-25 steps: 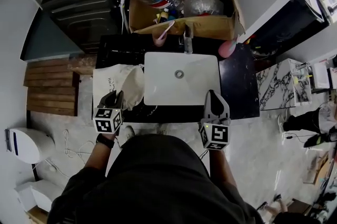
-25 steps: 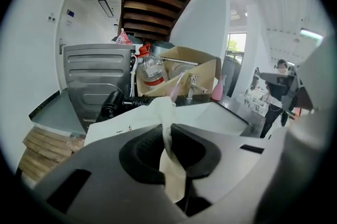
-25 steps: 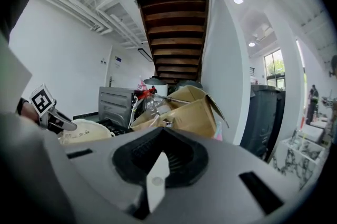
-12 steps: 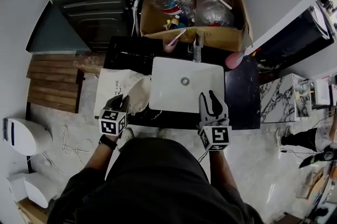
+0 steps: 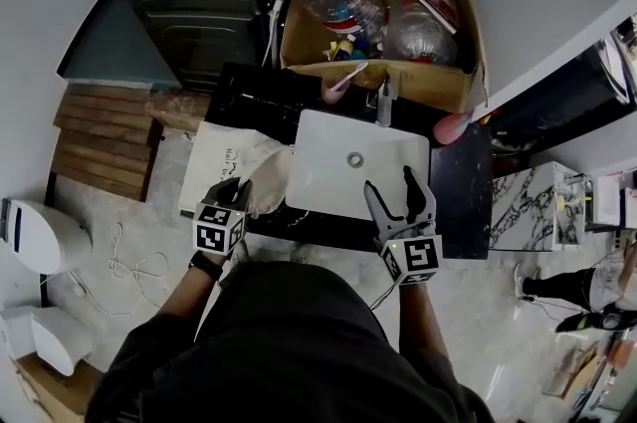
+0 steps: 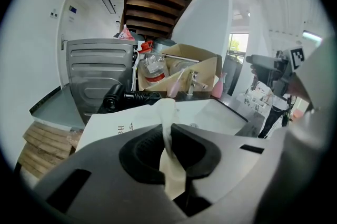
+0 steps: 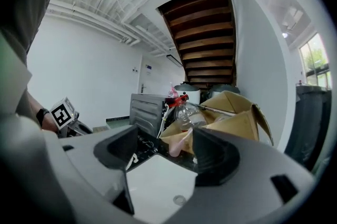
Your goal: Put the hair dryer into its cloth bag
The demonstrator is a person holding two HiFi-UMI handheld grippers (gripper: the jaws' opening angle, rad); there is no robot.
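barely making out black plastic hair dryer (image 6: 117,99) behind cream cloth bag (image 5: 227,159) on dark counter (image 5: 249,93), pinching bag fold in closed left gripper (image 5: 233,188), just opening empty right gripper (image 5: 390,184) wide above white rectangular sink (image 5: 328,174)

From the head we look steeply down on the worktop (image 5: 460,187), with the sink (image 5: 333,174) mid-frame. The camera on the left gripper (image 5: 229,187) sits low at the near left, close over the bag (image 6: 116,124), and faces the far box (image 5: 438,78). The one on the right gripper (image 5: 389,182) looks almost level from the near right, across the sink. All three views share the sink and the box.
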